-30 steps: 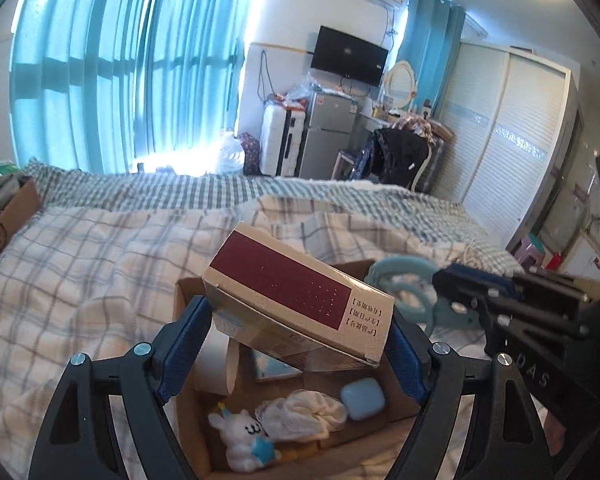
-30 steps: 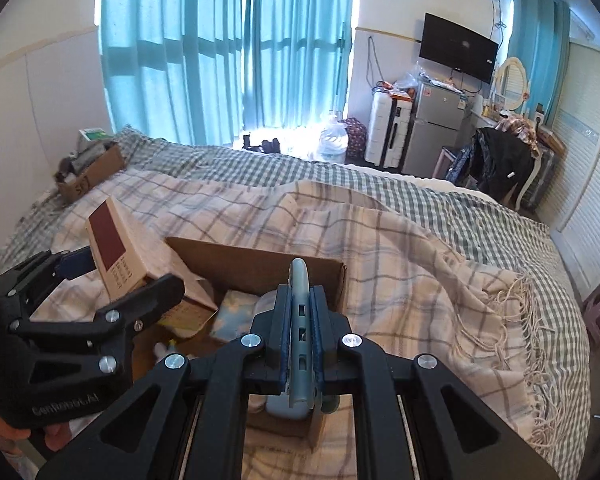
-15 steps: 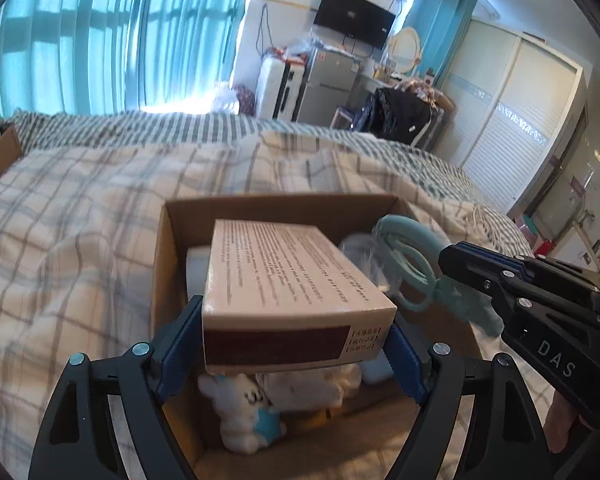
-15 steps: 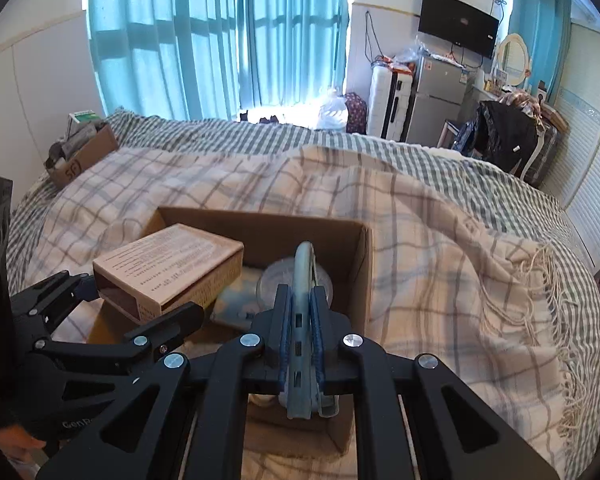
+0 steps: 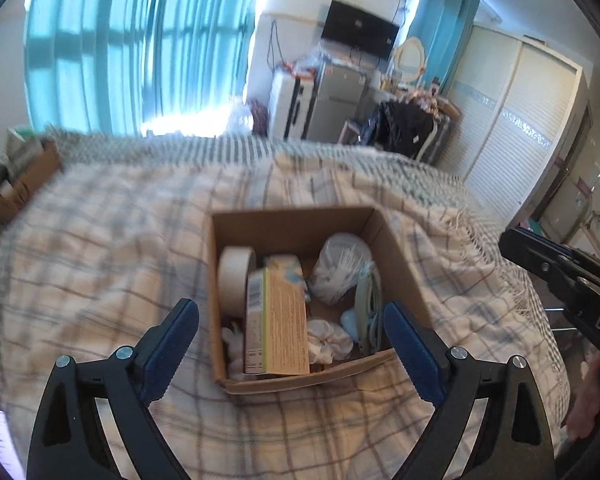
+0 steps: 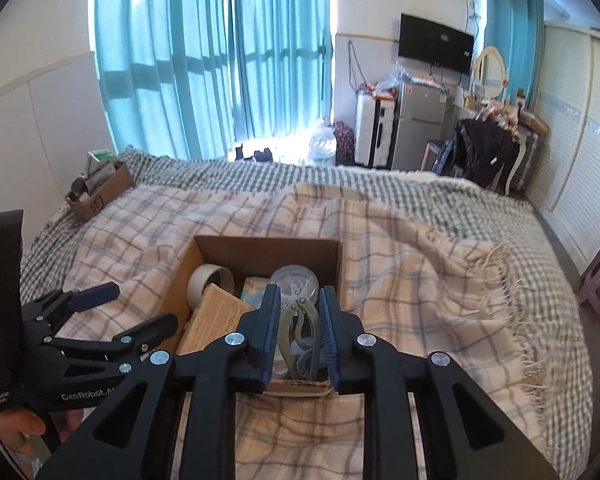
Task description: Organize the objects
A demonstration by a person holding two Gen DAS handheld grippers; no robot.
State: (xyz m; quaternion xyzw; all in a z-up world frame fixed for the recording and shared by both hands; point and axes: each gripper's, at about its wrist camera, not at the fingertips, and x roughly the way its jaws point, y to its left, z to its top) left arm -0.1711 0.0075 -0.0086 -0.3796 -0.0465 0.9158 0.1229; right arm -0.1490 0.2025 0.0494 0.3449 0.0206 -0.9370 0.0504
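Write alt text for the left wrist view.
The open left gripper hovers over a cardboard box on a plaid blanket. Inside stand a tan carton, a tape roll and pale blue scissors.

Cardboard box (image 5: 400, 252): plain brown, inside and out.
Carton (image 5: 286, 316) ahead of and between the left fingers (image 5: 172, 340): tan-orange face with dark print, green edge strip, white barcode side.
Tape roll (image 5: 234, 276) beyond the left finger: cream.
Clips (image 6: 302, 336), seen between the right fingers (image 6: 270, 332): pale blue-green.
Cloth (image 5: 328, 338) near the right finger of the left tool: white.
Finger pads: dark blue; finger frames black with silver screws.
Blanket (image 6: 420, 264) under the box: cream with grey-brown plaid lines, fringed edge. Bedspread (image 6: 220, 172) beyond: green-white small check.
Curtains (image 6: 204, 60): teal.
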